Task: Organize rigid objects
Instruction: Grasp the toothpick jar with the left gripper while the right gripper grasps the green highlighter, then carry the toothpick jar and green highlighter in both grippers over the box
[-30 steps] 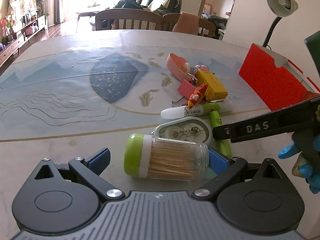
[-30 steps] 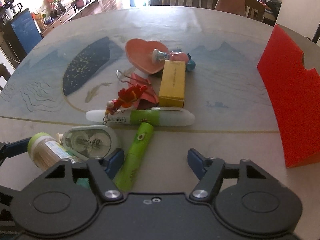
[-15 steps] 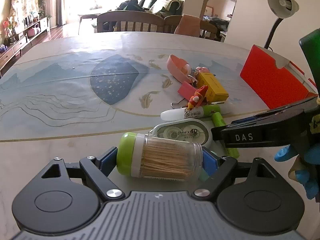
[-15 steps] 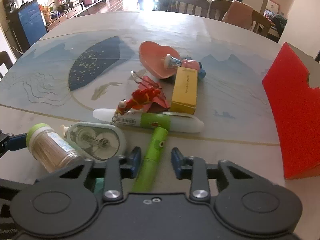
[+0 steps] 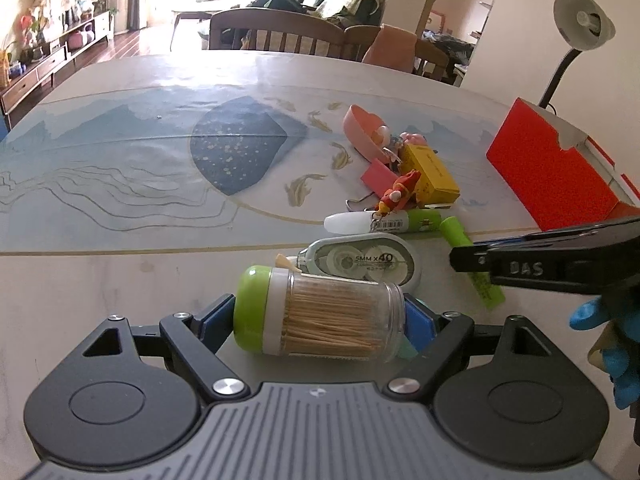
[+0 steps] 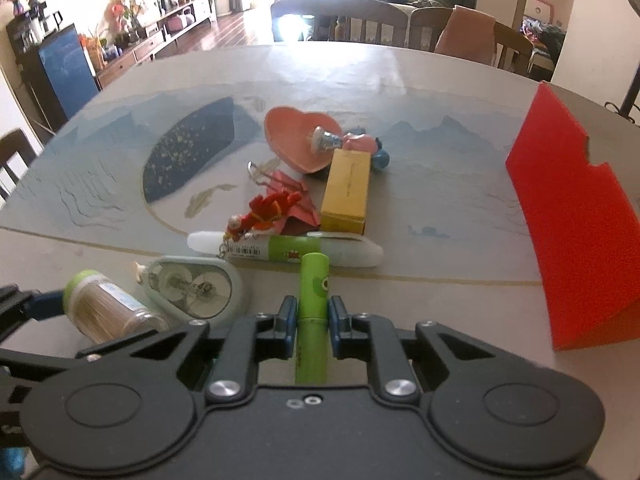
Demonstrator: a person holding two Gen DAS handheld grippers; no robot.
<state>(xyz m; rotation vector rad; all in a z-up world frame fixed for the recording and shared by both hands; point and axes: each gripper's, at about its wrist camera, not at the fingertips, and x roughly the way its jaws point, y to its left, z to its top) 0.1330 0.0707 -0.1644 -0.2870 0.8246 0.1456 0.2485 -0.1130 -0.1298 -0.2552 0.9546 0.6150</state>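
Note:
My left gripper (image 5: 320, 316) is shut on a clear toothpick jar (image 5: 320, 316) with a green lid, lying sideways between the blue pads; the jar also shows in the right wrist view (image 6: 108, 304). My right gripper (image 6: 314, 314) is shut on a green tube (image 6: 314, 292), which also shows in the left wrist view (image 5: 472, 264). A correction tape dispenser (image 5: 364, 260) lies just beyond the jar. A white and green glue pen (image 6: 288, 248), a red figurine (image 6: 268, 210), a yellow box (image 6: 347, 190) and a pink heart dish (image 6: 300, 136) lie further back.
An open red box (image 6: 576, 224) stands at the right on the table (image 5: 120, 208). A desk lamp (image 5: 580, 40) rises behind it. Chairs (image 5: 280, 36) line the far table edge. A red binder clip (image 6: 296, 196) lies by the figurine.
Both grippers have closed: the left on the toothpick jar, the right on the green tube, which now points straight ahead between its fingers.

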